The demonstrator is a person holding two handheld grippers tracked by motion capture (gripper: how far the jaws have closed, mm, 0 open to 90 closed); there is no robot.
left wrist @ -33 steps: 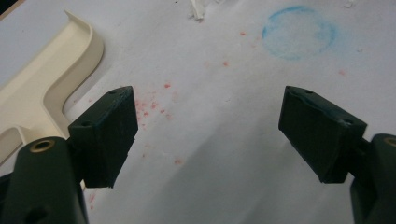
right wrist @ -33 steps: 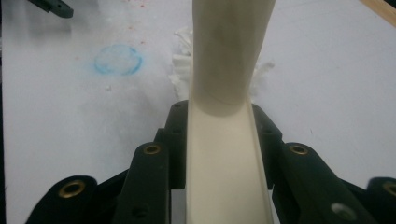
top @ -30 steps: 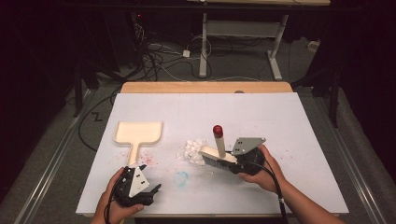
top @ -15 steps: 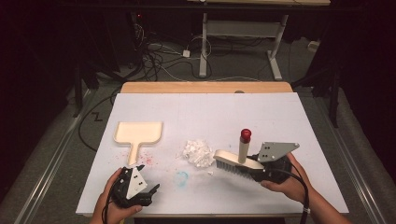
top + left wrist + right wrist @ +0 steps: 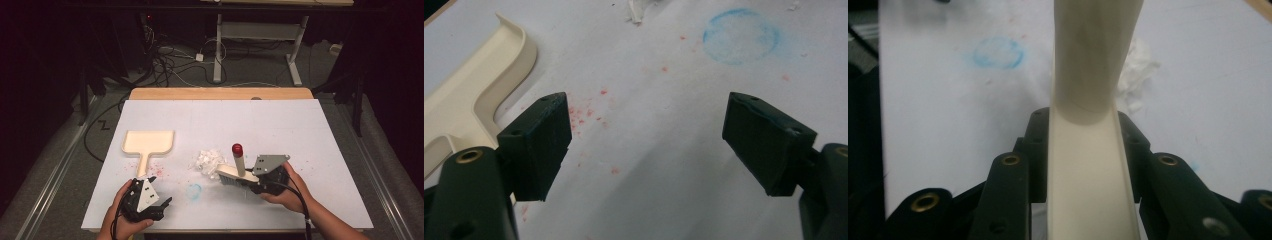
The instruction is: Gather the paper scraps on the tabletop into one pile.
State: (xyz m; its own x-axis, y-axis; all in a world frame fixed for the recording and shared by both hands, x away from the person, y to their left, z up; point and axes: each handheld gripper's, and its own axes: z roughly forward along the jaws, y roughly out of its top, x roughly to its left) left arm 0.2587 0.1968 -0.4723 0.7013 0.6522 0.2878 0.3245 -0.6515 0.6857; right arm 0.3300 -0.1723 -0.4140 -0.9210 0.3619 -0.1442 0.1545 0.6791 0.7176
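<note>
Moved since earlier: right claw (image 5: 256, 181) has swung the brush back in. Half a second ago it sat further right, well clear of the paper scraps; now the bristles are just beside them again. Left hand hasn't budged.

Right claw: clamped on the cream hand brush (image 5: 235, 172), jaws tight on both sides of its body in the right gripper view (image 5: 1091, 165). Red-tipped handle sticks up at a slight tilt.

Left claw: wide open (image 5: 646, 140), nothing between the jaws, hovering low over the worktop (image 5: 310, 130) by the near end of the dustpan's handle.

Dustpan: cream dustpan (image 5: 148, 143) lying flat on the left side, mouth facing away from the person, handle toward them. Nobody's holding it.

Scraps: little heap of white paper scraps (image 5: 206, 160) mid-worktop, between pan and brush.

Step in hand: looks like a sweep stroke, herding the scraps leftward.

Next move, I reckon: left claw has to close on the dustpan handle (image 5: 449, 135) and turn the pan's mouth toward the heap, otherwise the brush just smears scraps around.

Marks: faint blue ring (image 5: 194, 190) and red specks on the sheet, not part of the mess.
</note>
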